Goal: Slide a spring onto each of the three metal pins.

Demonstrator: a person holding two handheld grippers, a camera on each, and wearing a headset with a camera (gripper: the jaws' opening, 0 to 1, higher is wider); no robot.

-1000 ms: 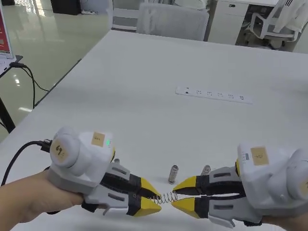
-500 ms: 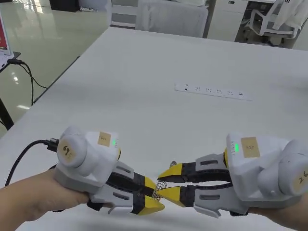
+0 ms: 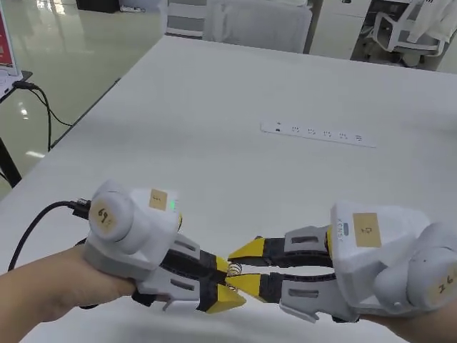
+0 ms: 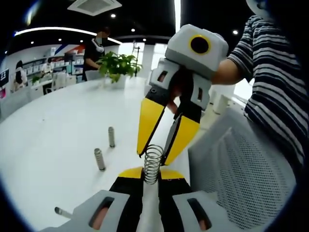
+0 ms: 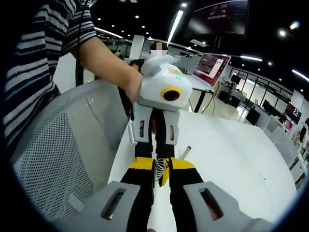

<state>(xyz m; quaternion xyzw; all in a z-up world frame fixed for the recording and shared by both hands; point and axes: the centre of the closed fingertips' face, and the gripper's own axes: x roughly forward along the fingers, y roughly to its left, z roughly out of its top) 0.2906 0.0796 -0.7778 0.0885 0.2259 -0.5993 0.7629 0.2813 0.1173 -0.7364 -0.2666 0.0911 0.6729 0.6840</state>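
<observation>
A short metal spring (image 3: 233, 270) sits between the tips of both grippers, low over the white table's near edge. My left gripper (image 3: 228, 280) comes in from the left, shut on one end of the spring (image 4: 153, 162). My right gripper (image 3: 230, 269) faces it from the right, its yellow jaws closed in a narrow V on the spring's other end (image 5: 160, 170). In the left gripper view, two pins with springs on them (image 4: 99, 158) (image 4: 111, 137) stand upright on the table. A bare pin (image 4: 62, 211) lies nearer, also seen in the right gripper view (image 5: 185, 152).
A white power strip (image 3: 318, 134) lies further back on the table (image 3: 214, 107). A black cable (image 3: 36, 221) runs from the left gripper off the table's left edge. A grey mesh chair (image 4: 231, 164) stands close behind the grippers.
The two grippers have closed in on each other. The spring, stretched between them a second ago, is now squeezed short. The two sprung pins are now hidden behind the right gripper in the head view.
</observation>
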